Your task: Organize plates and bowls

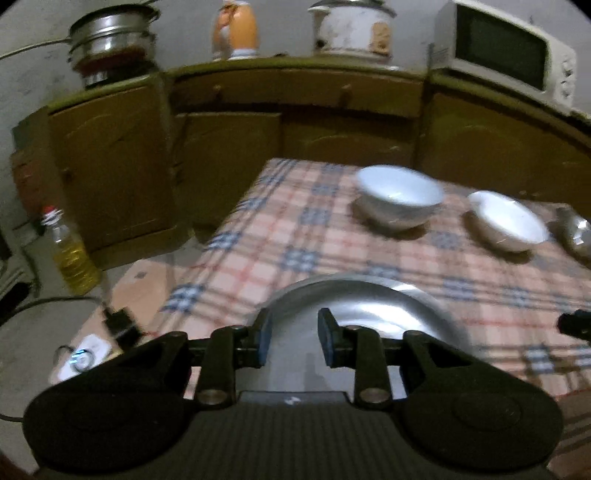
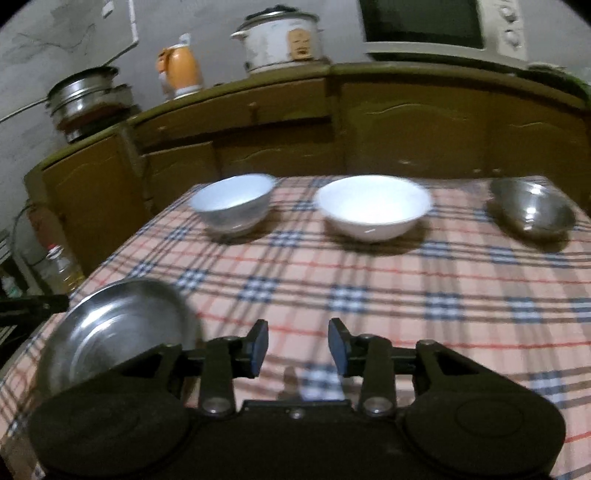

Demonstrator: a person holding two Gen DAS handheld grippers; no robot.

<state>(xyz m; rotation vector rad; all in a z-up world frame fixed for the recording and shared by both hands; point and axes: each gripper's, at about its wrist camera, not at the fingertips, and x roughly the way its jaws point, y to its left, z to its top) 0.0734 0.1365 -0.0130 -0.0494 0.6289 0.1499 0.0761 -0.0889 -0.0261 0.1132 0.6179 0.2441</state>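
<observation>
A steel plate [image 1: 369, 314] lies on the checked tablecloth [image 1: 295, 229] near its front left corner. My left gripper [image 1: 295, 339] hovers over the plate's near side, its blue pads apart and pressing on nothing. The same plate [image 2: 118, 332] sits at the lower left of the right wrist view. My right gripper [image 2: 298, 347] stands open over bare cloth to its right. Along the table's far side stand a small white bowl [image 2: 232, 203], a wider white bowl [image 2: 373, 206] and a steel bowl [image 2: 532, 210]. The two white bowls [image 1: 399, 195] [image 1: 506, 221] also show in the left wrist view.
Brown cabinets [image 2: 295, 147] run close behind the table and carry a steel pot [image 1: 110, 40], an orange jug [image 1: 236, 29], a rice cooker [image 2: 280, 40] and a microwave [image 1: 506, 51]. An oil bottle [image 1: 74, 254] stands on the floor at the left, beside cables.
</observation>
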